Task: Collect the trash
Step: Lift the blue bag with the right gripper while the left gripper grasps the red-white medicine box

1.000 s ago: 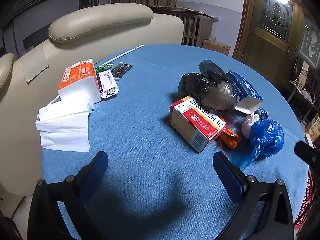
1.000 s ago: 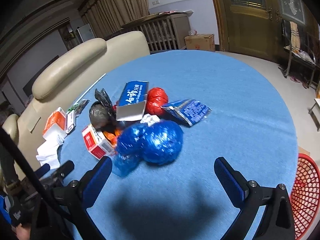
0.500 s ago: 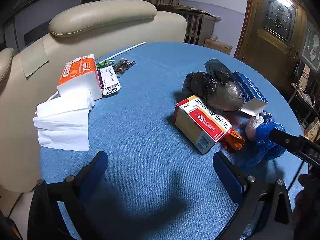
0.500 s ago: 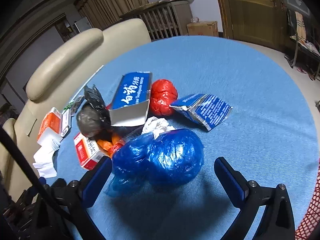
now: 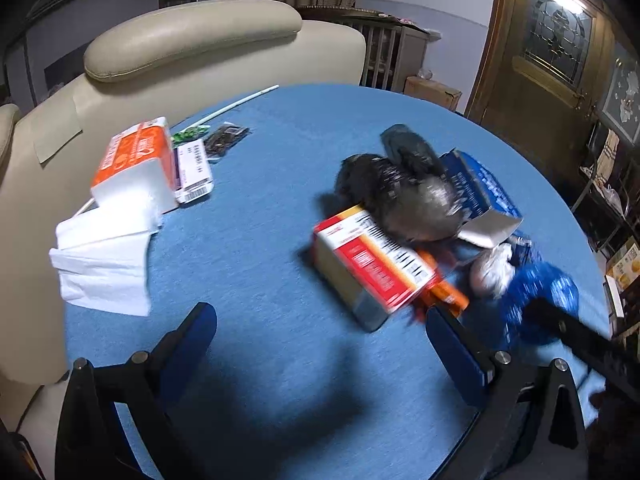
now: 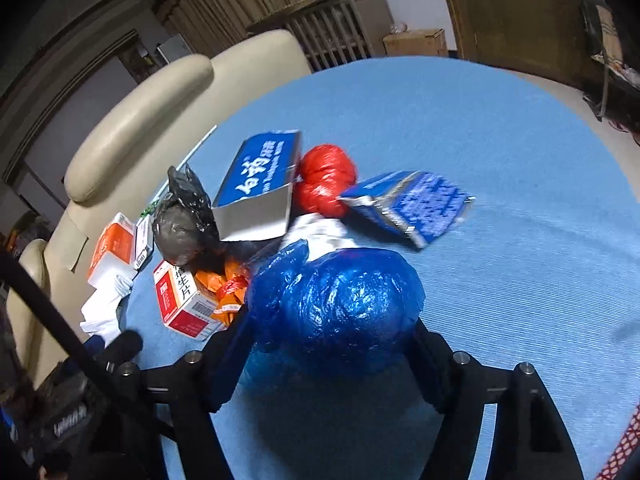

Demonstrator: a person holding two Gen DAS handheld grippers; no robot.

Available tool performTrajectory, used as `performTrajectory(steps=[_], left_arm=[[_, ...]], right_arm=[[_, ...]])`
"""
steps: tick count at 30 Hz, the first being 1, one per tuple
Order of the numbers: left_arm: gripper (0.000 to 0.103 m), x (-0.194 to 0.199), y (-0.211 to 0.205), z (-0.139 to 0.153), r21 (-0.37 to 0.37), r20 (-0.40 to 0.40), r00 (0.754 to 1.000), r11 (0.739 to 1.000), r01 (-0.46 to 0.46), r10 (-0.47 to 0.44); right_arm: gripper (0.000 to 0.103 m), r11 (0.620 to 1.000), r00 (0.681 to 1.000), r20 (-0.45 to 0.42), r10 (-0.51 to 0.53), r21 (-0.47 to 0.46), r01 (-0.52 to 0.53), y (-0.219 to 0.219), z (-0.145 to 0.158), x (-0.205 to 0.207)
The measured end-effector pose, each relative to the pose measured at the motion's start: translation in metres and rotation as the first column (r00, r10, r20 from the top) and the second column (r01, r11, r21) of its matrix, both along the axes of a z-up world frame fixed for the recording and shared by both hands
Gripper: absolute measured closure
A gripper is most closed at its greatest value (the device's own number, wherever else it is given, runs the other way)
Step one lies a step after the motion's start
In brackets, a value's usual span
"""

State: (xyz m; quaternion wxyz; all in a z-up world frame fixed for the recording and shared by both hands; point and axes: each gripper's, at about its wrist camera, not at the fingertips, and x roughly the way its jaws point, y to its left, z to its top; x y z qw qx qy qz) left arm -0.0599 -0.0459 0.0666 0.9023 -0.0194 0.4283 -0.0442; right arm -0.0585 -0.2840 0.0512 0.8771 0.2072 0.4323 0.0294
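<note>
Both pads of the right hand-held gripper (image 6: 332, 344) now press the sides of the blue trash bag (image 6: 340, 300), having closed in from a wide gap half a second ago. Crinkled and glossy, the knotted bag sits on the blue bench (image 6: 500, 128) before a red bag (image 6: 326, 184). Empty and spread wide, the left hand-held gripper (image 5: 320, 340) hovers near a red-and-white box (image 5: 368, 264).

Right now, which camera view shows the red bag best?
The right wrist view. There the red bag lies in full sight between the two blue cartons, behind the blue bag. In the left wrist view the red bag is hidden behind the pile.
</note>
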Motion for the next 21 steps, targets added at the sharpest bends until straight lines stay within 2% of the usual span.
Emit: performTrajectory(steps=[7,10,12,13,15,16,17,21], left_arm=[[0.000,0.031,-0.035,-0.013,0.026,-0.038,0.998,0.998,-0.055,0.056],[0.000,0.044,-0.042,-0.023,0.078,-0.058,0.996,0.995,-0.070,0.075],[0.000,0.046,-0.038,-0.029,0.077,-0.072,0.994,0.994,-0.079,0.085],[0.005,0.044,-0.032,-0.030,0.054,-0.074,0.994,0.996,-0.077,0.081],[0.022,0.039,-0.021,-0.032,0.036,-0.081,0.994,0.997,-0.070,0.073],[0.040,0.037,-0.013,-0.033,0.027,-0.095,0.993,0.998,-0.065,0.067],[0.053,0.035,-0.009,-0.035,0.017,-0.107,0.992,0.998,-0.061,0.063],[0.053,0.020,0.015,-0.037,0.003,-0.115,0.992,0.999,-0.052,0.052]], right_arm=[[0.029,1.000,0.999,0.024,-0.021,0.021,0.020,-0.018,0.007,-0.024],[0.029,0.999,0.999,0.027,-0.019,0.033,0.018,-0.018,0.009,-0.032],[0.029,0.999,1.000,0.026,-0.012,0.034,0.011,-0.023,0.009,-0.038],[0.029,0.999,1.000,0.026,-0.007,0.033,0.006,-0.022,0.009,-0.039],[0.029,1.000,1.000,0.028,0.000,0.030,-0.001,-0.019,0.009,-0.035],[0.029,1.000,1.000,0.030,0.003,0.026,-0.004,-0.015,0.008,-0.034],[0.029,1.000,1.000,0.030,0.006,0.023,-0.007,-0.013,0.009,-0.037],[0.029,0.999,0.999,0.026,0.020,0.024,-0.021,-0.003,0.008,-0.039]])
